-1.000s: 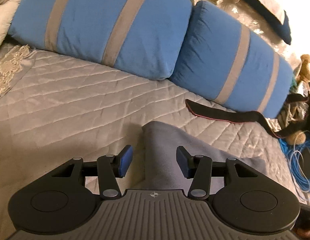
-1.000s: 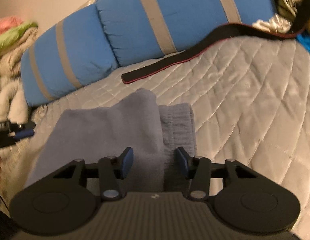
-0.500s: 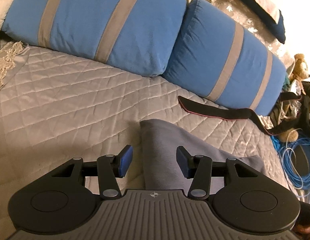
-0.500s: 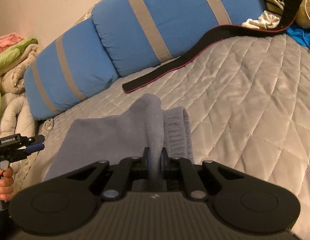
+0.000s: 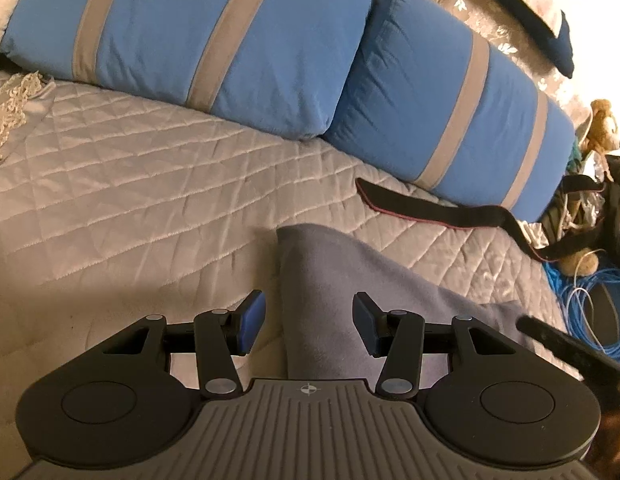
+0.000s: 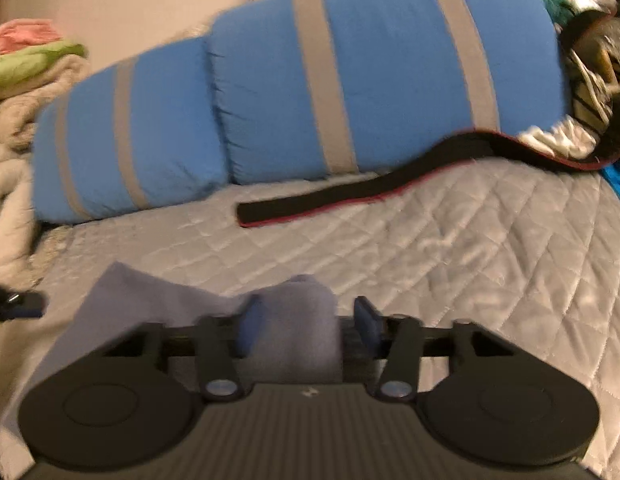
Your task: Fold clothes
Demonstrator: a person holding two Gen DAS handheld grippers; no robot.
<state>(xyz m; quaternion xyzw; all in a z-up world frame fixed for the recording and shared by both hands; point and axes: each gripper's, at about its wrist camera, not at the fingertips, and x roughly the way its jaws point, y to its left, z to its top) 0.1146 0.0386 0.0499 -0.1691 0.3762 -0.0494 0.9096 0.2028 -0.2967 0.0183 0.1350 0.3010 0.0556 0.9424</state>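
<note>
Quilted bed (image 5: 110, 200), grey garment (image 5: 322, 280), striped pillows (image 5: 198, 36)

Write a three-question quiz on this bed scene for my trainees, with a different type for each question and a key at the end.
1. True or false: the black strap lies on top of the grey garment.
2. How many blue pillows lie along the bed? A one, B two, C four.
3. Fill in: the left gripper has the garment's edge between its jaws, and they stand ___.

Key: 1 false, it lies apart on the quilt; 2 B; 3 open.
</note>
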